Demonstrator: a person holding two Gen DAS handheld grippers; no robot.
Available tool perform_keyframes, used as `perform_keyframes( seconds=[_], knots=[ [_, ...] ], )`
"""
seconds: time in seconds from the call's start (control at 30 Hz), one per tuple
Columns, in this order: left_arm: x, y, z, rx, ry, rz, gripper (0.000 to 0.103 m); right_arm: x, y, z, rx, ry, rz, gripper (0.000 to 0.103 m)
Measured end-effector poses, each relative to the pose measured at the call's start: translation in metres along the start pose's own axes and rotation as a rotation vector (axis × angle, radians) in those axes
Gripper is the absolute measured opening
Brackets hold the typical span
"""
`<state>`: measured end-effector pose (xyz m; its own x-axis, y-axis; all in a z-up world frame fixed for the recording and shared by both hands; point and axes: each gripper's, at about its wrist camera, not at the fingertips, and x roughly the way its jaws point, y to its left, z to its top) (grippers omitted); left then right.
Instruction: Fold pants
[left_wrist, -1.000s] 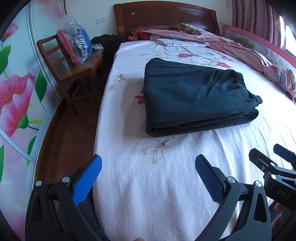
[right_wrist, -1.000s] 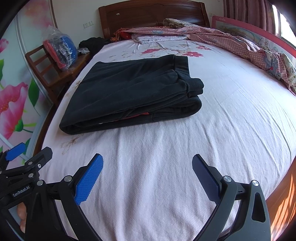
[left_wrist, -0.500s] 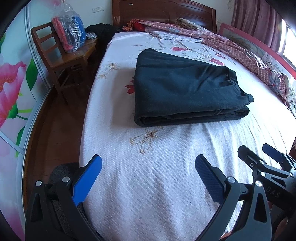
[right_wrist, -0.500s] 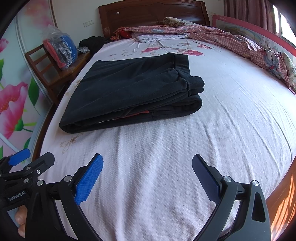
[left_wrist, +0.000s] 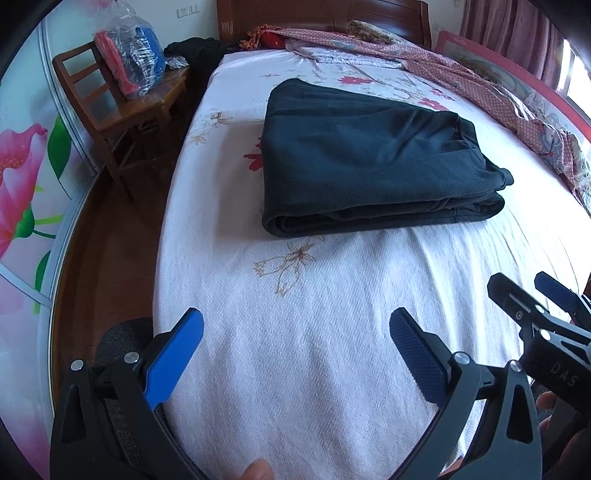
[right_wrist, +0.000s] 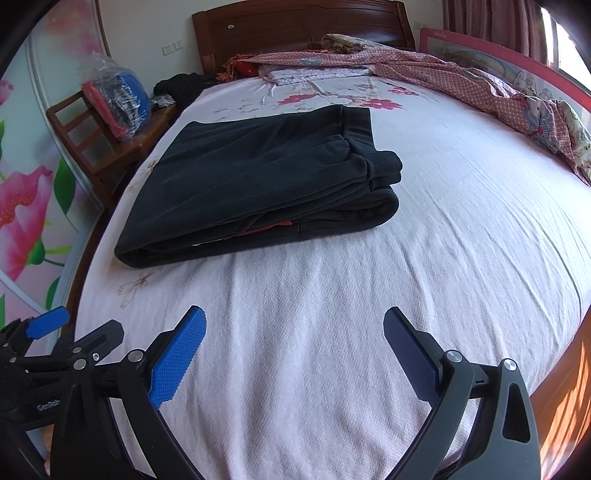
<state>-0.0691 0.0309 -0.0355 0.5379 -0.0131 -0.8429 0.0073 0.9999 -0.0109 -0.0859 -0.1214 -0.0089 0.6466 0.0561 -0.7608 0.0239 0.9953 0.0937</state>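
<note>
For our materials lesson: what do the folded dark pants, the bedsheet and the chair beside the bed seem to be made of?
Folded dark pants: likely soft matte knit or fleece; thick rounded folds, ribbed band.
White flowered bedsheet: looks woven cotton; fine dimpled texture, creases.
Brown wooden chair: varnished wood; grain and sheen.

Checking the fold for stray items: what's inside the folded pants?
From the right wrist view, a red sliver shows between the layers of the pants. What it is stays hidden.

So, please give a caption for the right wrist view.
Open right tongs above the bed, facing folded dark pants.
</note>
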Motion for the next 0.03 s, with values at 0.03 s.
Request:
perform_keyframes(
  seconds=[0.03],
  knots=[
    [0.0035,0.0000,0.0000,0.000,0.015,-0.006,0.101,0.0005,-0.0006,-0.0006,0.002,0.002,-0.004,0.096]
  ],
)
